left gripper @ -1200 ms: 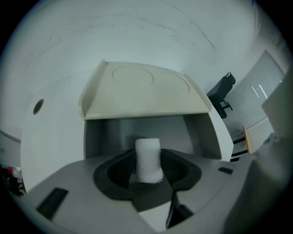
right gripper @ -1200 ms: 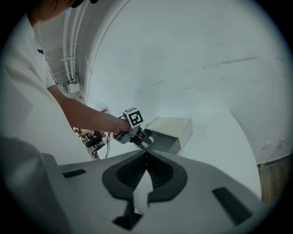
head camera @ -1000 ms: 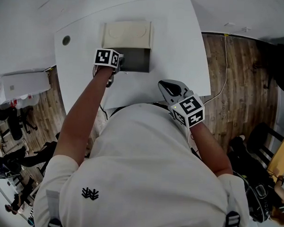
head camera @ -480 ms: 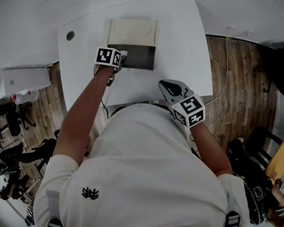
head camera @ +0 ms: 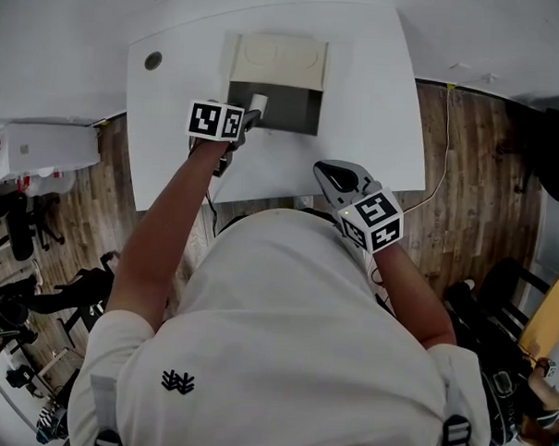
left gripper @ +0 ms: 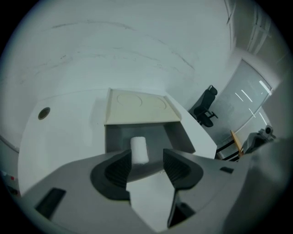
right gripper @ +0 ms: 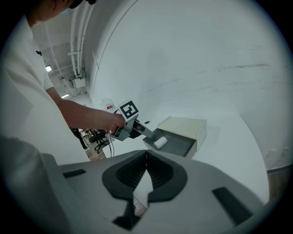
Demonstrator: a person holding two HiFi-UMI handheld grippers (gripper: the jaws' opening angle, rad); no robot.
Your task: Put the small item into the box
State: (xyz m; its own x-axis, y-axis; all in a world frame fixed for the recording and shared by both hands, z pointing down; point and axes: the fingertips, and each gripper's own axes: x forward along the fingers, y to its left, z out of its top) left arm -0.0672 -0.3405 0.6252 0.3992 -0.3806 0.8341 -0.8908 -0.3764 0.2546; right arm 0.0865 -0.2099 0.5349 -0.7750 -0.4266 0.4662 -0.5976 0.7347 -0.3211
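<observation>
**A:** So, how is the left arm held?

**B:** The bare forearm [head camera: 169,222] reaches straight out over the white table [head camera: 368,110]. The left gripper [head camera: 251,120] tips steeply down at the near left corner of the box [head camera: 277,58]. The right gripper [head camera: 330,173] hangs back at the table's near edge, close to the person's chest, and is aimed gently down toward the box.

**A:** And the jaws?

**B:** The left gripper view shows its jaws spread wide and grasping nothing; they have just been opening. The right gripper view shows that pair pressed together with nothing between them.

**A:** What differs from a second ago?

**B:** Back then the left gripper's tip sat low at the tray's edge and hid the small item [head camera: 259,104]. Now the gripper has lifted and drawn back, so the item shows just beyond its tips. The right gripper looks much as it did.

**A:** Where exactly does the item lie?

**B:** It lies in the box's open grey tray [head camera: 298,112], just ahead of the jaw tips. It is nearer the left pad [left gripper: 116,170] than the right and touches neither.

**A:** What does it look like?

**B:** It is a short white cylinder with rounded ends, lying on its side along the line the jaws point. It looks pale against the dark tray, just short of the box's cream top.
</observation>
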